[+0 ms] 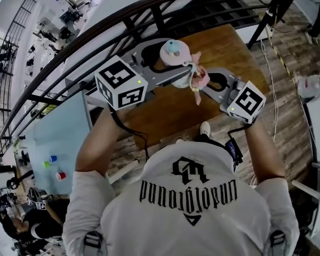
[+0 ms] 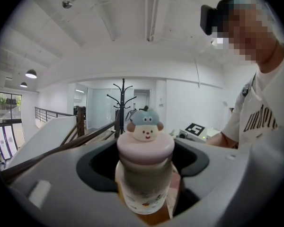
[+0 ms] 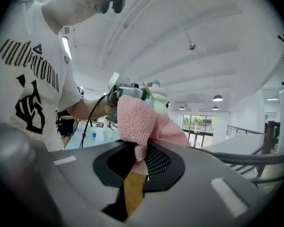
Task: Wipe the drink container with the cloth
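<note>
Currently: left tongs (image 1: 168,73) clamped on drink bottle (image 2: 145,183), pink lid, cartoon-head topper, held above wooden worktop (image 1: 170,111). Right tongs (image 3: 137,174) closed on pink knitted cloth (image 3: 139,122), touching the bottle's side.

"What was the person wearing?"
"A white short-sleeved T-shirt (image 1: 192,207), black gothic lettering across the back."
"And the tools?"
"Left gripper (image 1: 180,63) and right gripper (image 1: 205,83) were grey, each with a white cube (image 1: 121,83) of black square markers, black cables (image 1: 129,129) trailing."
</note>
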The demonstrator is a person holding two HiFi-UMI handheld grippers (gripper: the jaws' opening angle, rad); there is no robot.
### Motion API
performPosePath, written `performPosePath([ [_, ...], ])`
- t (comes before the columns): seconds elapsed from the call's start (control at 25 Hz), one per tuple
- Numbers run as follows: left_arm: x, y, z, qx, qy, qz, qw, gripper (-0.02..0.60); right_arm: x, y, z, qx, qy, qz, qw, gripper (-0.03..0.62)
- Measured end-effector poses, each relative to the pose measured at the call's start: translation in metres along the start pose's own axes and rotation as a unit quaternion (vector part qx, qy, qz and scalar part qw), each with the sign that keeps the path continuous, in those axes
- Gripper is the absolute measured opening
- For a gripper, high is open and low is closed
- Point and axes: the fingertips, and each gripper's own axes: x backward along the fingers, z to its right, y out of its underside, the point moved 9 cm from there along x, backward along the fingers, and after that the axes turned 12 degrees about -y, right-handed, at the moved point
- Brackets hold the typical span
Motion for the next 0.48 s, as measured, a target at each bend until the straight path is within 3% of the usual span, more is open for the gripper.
performPosePath([
  [0.24,-0.030,-0.026,-0.018,0.006,-0.031,0.013,0.9994,0.383,0.014,-0.019,0.039,0.017,-0.022,0.022,0.999,0.037],
  [0.48,-0.044,-0.032,-0.024,-0.001,-0.073,0.011,0.9973,0.383,0.009,0.025,0.055,-0.022,-0.036,0.030,0.999,0.037],
])
